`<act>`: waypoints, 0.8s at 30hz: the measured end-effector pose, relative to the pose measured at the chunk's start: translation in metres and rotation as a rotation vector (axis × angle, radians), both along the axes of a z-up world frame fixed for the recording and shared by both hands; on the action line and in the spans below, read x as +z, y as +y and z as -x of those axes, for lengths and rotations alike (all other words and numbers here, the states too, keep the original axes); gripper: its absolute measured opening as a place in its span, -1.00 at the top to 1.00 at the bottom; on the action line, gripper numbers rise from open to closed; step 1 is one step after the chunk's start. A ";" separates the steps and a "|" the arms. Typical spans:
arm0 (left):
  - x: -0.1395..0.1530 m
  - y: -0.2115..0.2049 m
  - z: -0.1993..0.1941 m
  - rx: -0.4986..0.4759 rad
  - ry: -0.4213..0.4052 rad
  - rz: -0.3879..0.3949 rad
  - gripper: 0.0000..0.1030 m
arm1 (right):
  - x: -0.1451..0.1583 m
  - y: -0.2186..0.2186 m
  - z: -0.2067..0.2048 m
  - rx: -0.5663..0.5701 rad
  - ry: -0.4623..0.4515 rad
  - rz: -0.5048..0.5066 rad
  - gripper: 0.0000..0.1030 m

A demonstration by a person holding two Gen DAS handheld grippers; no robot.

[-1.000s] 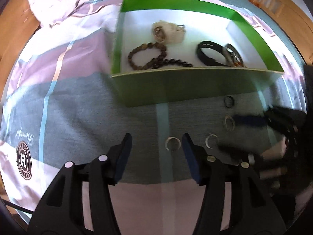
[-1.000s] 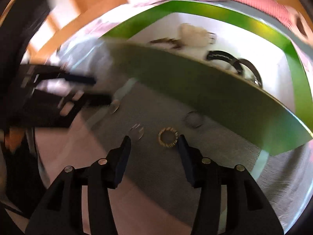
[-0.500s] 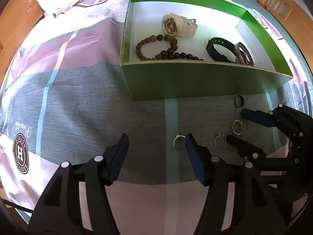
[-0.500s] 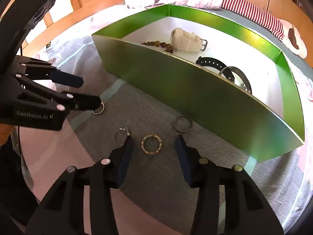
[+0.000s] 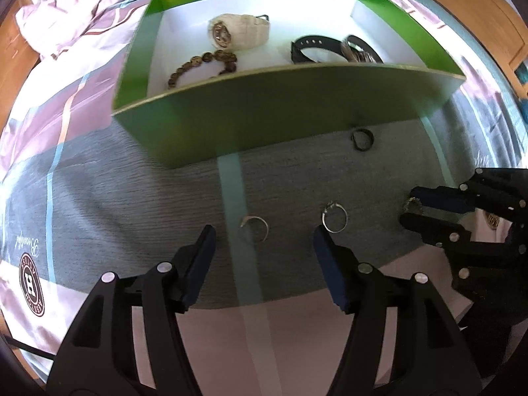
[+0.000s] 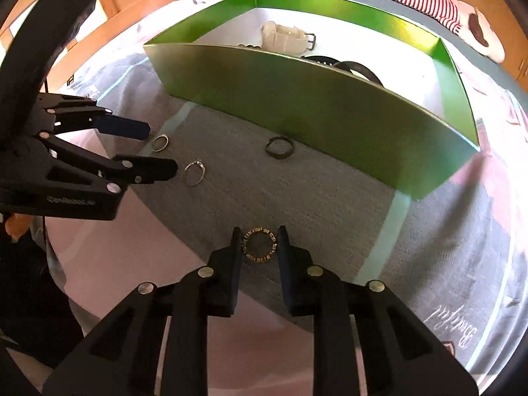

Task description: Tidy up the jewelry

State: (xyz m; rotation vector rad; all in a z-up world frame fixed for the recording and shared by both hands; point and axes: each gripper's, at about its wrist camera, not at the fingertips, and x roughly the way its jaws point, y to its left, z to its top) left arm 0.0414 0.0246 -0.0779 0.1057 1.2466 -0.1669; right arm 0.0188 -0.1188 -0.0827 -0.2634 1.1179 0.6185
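In front of the green box (image 6: pixel 297 105), the right gripper (image 6: pixel 260 242) pinches the gold patterned ring (image 6: pixel 259 245) while the left gripper (image 5: pixel 264 242) stands spread near the plain silver ring (image 5: pixel 254 227) — bedsheet (image 5: pixel 115 198) script unreadable, mirrored.

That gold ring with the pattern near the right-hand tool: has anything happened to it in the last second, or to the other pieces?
The right gripper has closed in: its fingers, wide apart half a second ago, now pinch the gold patterned ring between them. The left gripper stays open, now hovering closer to the plain silver ring. The stone ring, black ring and green box lie where they were.
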 end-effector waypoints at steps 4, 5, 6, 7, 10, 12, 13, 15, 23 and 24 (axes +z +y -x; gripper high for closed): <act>-0.002 -0.003 0.000 -0.011 -0.017 -0.013 -0.20 | 0.000 0.005 0.001 0.012 -0.018 0.021 0.59; -0.002 -0.001 0.000 -0.011 -0.019 -0.008 -0.20 | 0.000 0.006 0.001 0.011 -0.020 0.020 0.59; -0.003 -0.001 0.001 -0.010 -0.022 -0.005 -0.20 | 0.000 0.005 0.001 0.009 -0.021 0.016 0.59; -0.003 -0.001 0.001 -0.009 -0.025 -0.004 -0.20 | 0.000 0.004 0.001 0.005 -0.022 0.011 0.58; -0.005 -0.003 0.001 -0.011 -0.030 -0.012 -0.20 | 0.002 -0.001 -0.001 -0.020 -0.035 0.005 0.45; -0.007 -0.003 0.002 -0.013 -0.033 -0.022 -0.20 | 0.003 -0.003 -0.001 -0.035 -0.039 0.010 0.25; -0.007 -0.003 0.003 -0.014 -0.034 -0.024 -0.20 | 0.003 -0.004 -0.003 -0.045 -0.034 0.009 0.15; -0.005 -0.001 0.005 -0.013 -0.035 -0.027 -0.21 | 0.002 -0.005 -0.005 -0.054 -0.022 0.003 0.06; -0.005 0.003 -0.002 -0.012 -0.034 -0.029 -0.22 | -0.001 -0.001 -0.004 -0.048 -0.034 0.027 -0.06; -0.005 0.003 -0.001 -0.011 -0.035 -0.031 -0.23 | -0.001 -0.001 -0.004 -0.046 -0.036 0.030 -0.06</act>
